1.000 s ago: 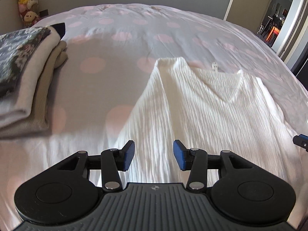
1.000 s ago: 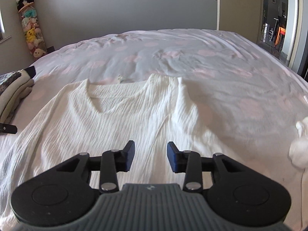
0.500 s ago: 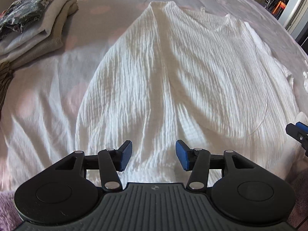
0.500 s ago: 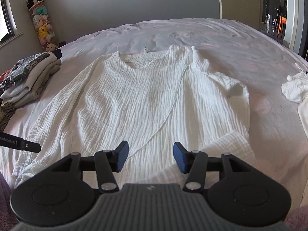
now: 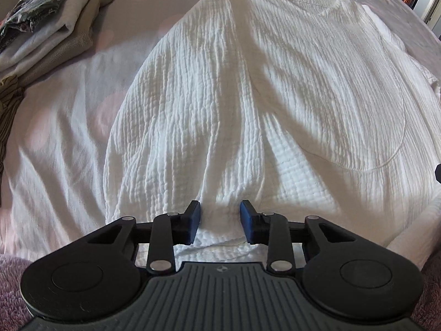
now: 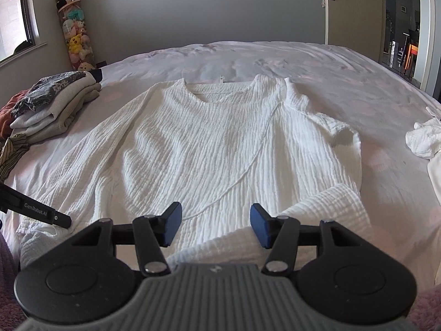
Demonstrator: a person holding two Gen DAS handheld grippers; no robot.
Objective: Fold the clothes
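White crinkled top [image 6: 220, 143], flat on bed [image 6: 303, 63], sleeves folded in

— What's in front of your right tongs [image 6: 215, 224]?

— A white top [image 6: 209, 143], flat on the bed [image 6: 317, 63], neckline away from me. My jaws are opening over its hem, pads clear of the cloth. One sleeve [image 6: 330, 207] is folded in, lying just right of my right finger.

— And your other tongs?

— Only one black finger [image 6: 35, 209] shows, low at the left edge, at the hem's corner.

— Anything else?

— A folded stack [image 6: 55, 102] far left, a white heap [image 6: 424, 138] far right.
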